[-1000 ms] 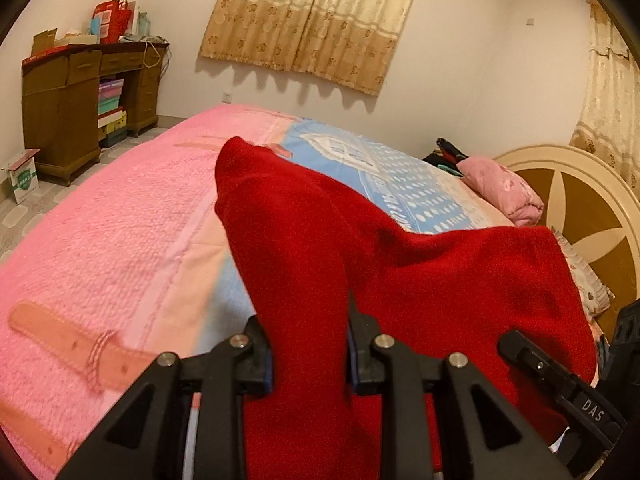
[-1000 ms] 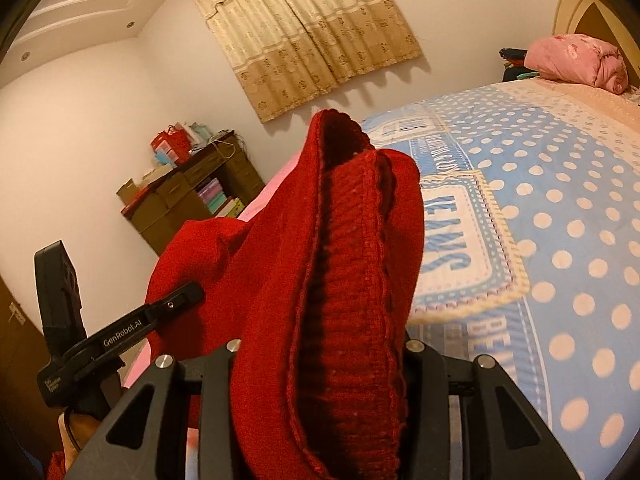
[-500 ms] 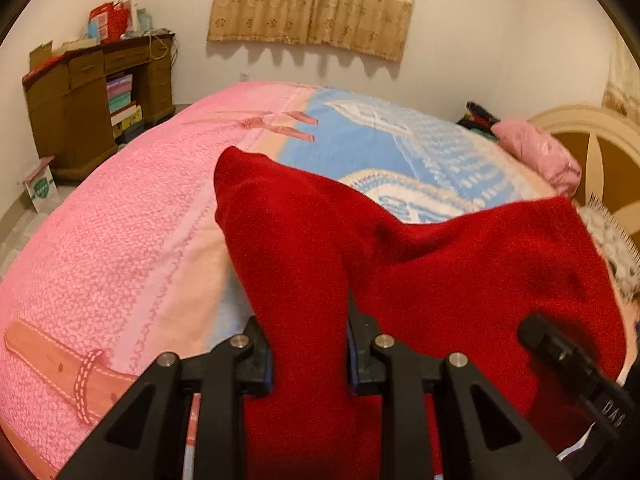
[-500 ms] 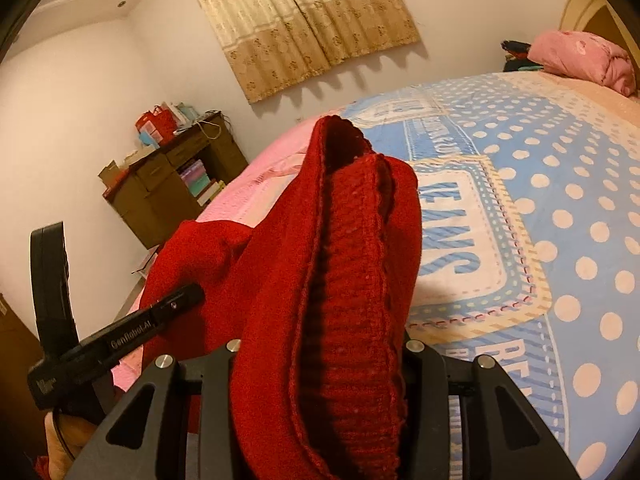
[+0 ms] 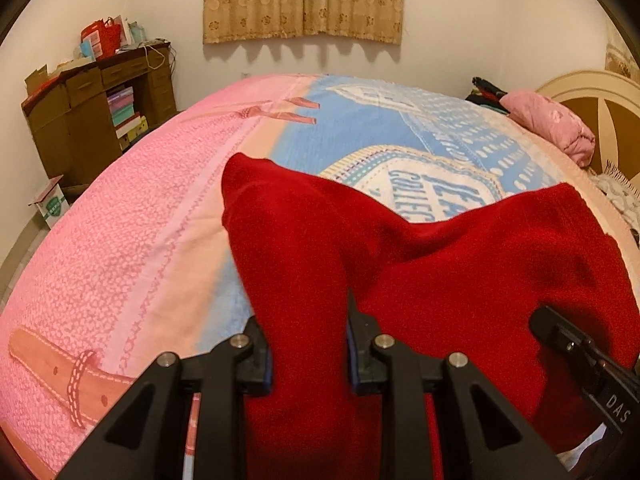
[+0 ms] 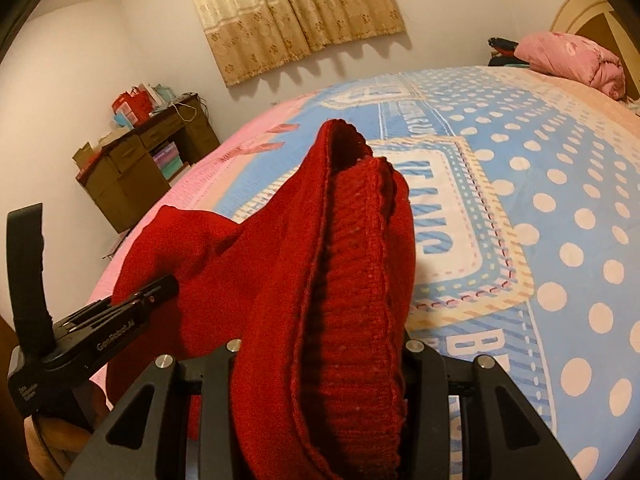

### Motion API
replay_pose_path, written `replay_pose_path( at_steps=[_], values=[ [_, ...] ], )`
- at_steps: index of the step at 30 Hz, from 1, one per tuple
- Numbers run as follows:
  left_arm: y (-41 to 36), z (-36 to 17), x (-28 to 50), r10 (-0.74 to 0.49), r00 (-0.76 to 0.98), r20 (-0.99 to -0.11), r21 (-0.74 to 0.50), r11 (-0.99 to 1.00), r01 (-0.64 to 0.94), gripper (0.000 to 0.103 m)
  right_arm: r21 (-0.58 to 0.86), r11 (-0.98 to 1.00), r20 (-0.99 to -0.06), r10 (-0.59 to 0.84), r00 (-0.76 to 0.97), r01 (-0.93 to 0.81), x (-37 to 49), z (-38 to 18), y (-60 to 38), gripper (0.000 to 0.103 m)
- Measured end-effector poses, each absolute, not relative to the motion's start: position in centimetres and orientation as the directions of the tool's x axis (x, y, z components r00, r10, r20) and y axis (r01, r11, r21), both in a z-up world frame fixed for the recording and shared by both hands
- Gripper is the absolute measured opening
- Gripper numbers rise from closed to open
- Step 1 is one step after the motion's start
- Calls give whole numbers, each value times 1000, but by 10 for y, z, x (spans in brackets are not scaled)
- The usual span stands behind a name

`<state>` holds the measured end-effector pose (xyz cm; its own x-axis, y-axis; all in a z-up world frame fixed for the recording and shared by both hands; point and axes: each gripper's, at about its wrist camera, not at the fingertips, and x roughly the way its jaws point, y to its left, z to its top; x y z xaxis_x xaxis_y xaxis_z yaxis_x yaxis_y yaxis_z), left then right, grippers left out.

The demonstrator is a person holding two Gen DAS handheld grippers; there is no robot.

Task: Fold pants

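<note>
**Red knit pants held up over a bed by two grippers**

Two black two-finger grippers, one in each of a person's hands, hold a pair of thick red knitted pants (image 5: 460, 264) above a wide bed. Both point forward and downward at the bedding.

The left gripper (image 5: 308, 344) is clamped on a narrow bunched fold of the cloth, which rises past its fingers to a rounded peak on the far side. The right gripper (image 6: 320, 364) is clamped on a much fatter bundle: the ribbed band of the pants, doubled over so that its corded rows and stitched edge face the camera. In the right wrist view the other gripper's black body shows at the near left, printed with small white lettering.

The relation that matters is this: the pants stretch sideways between the two grippers, sagging in the middle, with their long axis running left to right across the near part of the bed. The open bedding lies ahead of and below both grippers. Neither hand looks clearly nearer to it. Laying the cloth down probably means lowering both ends together.

The fabric is soft, fuzzy and heavy-looking. The plush bedspread (image 6: 560, 208) beneath is pink with a printed belt pattern on the left, and blue with pale dots and a lettered patch on the right.

At the far right lies a crumpled pink quilt (image 6: 572, 60).
</note>
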<state>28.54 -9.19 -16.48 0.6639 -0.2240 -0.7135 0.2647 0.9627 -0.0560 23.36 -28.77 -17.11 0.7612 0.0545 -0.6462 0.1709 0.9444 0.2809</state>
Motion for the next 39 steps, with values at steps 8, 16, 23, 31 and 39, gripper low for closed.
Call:
replay_pose_path(
  at_steps=[8,16,23,31,39],
  values=[
    [-97,-182,287,-168,668,-725,13,966,257,31,256,946,-690,36,723,197,240,-187,-291,42],
    [-83,-186,294,7,664,-748,114,986,118,100,287,889,-750,-22,661,356,237,-204,-323,81],
    [-73,-166,287,116,675,-728,212,975,61,103,133,872,-646,-284,708,471,206,-156,-312,81],
    [-67,-158,278,124,668,-733,222,973,64,103,161,863,-536,-331,777,478,178,-124,-314,81],
    [-58,-141,238,58,692,-720,150,986,72,103,211,872,-572,-257,779,443,164,-121,-302,81]
  ],
)
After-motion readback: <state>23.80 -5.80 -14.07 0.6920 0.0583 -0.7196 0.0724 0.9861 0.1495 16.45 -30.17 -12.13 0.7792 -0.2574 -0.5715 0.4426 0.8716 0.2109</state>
